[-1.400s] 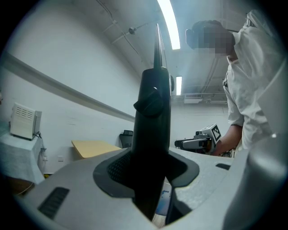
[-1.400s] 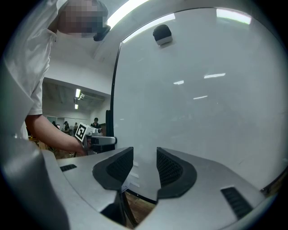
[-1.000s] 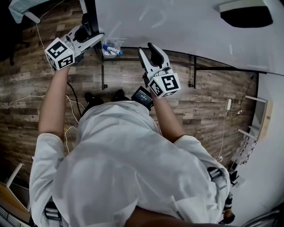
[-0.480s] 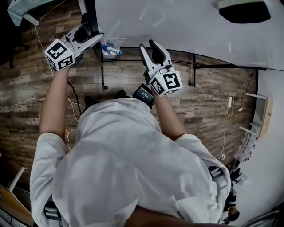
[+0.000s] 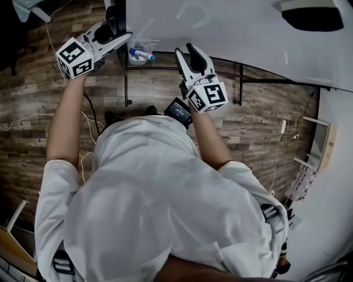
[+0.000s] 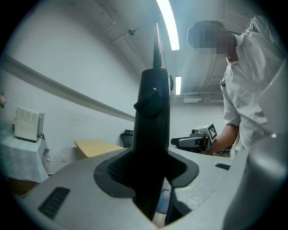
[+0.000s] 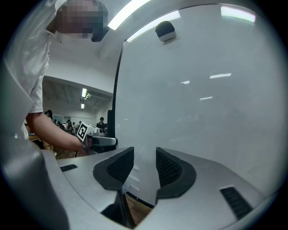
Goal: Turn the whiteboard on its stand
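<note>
The whiteboard (image 5: 231, 33) fills the top of the head view, its white face toward me. My left gripper (image 5: 118, 33) is at the board's left side, shut on the black edge frame (image 6: 153, 112), which stands upright between the pads of my left gripper (image 6: 153, 170). My right gripper (image 5: 190, 55) points at the board's lower part, further right. In the right gripper view the jaws of my right gripper (image 7: 145, 168) stand apart with only the white face (image 7: 202, 90) showing beyond the gap. Each gripper shows small in the other's view.
A black eraser (image 5: 309, 16) clings to the board's face. A clear tray with blue markers (image 5: 138, 54) hangs below the board. Black stand bars (image 5: 241, 82) run over the wooden floor, and cables (image 5: 33, 121) trail at the left. A yellow table (image 6: 96, 147) stands far behind.
Both grippers keep their places at the board. Only the head view has shifted slightly, so board and grippers sit a little higher in the frame.
</note>
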`<state>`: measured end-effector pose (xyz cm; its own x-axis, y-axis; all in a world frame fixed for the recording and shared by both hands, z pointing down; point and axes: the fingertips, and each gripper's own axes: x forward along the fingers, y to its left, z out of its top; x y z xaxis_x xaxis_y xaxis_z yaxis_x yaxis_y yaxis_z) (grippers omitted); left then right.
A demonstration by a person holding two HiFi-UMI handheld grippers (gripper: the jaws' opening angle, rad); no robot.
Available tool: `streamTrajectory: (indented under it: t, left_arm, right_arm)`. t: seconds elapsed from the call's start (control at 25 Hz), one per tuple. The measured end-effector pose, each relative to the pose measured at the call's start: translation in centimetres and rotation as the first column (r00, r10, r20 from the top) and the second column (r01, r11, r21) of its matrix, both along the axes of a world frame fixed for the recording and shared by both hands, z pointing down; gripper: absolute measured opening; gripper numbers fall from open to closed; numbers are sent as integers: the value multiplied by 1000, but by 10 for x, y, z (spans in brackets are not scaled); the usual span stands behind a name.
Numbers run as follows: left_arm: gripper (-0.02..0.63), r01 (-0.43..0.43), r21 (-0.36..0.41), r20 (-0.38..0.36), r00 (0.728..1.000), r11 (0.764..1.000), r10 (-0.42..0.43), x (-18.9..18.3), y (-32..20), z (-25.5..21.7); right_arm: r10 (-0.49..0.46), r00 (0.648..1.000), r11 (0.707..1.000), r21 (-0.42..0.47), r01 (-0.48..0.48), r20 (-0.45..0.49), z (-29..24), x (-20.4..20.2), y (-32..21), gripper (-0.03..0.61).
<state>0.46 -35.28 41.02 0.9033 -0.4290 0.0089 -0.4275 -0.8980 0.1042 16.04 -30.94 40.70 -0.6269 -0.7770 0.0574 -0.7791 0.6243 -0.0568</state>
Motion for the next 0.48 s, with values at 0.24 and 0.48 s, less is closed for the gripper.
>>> streamTrajectory:
  t: [0.24, 0.48]
  left_arm:
    - [183, 4, -8, 7, 1000, 1000, -4, 1, -1, 0]
    - [184, 9, -15, 7, 1000, 1000, -9, -1, -1, 2]
  right_arm:
    - [-20, 1000, 1000, -4, 20, -6, -1, -2, 0, 147]
    - [-30, 1000, 1000, -6, 30, -9, 2, -3, 1, 146]
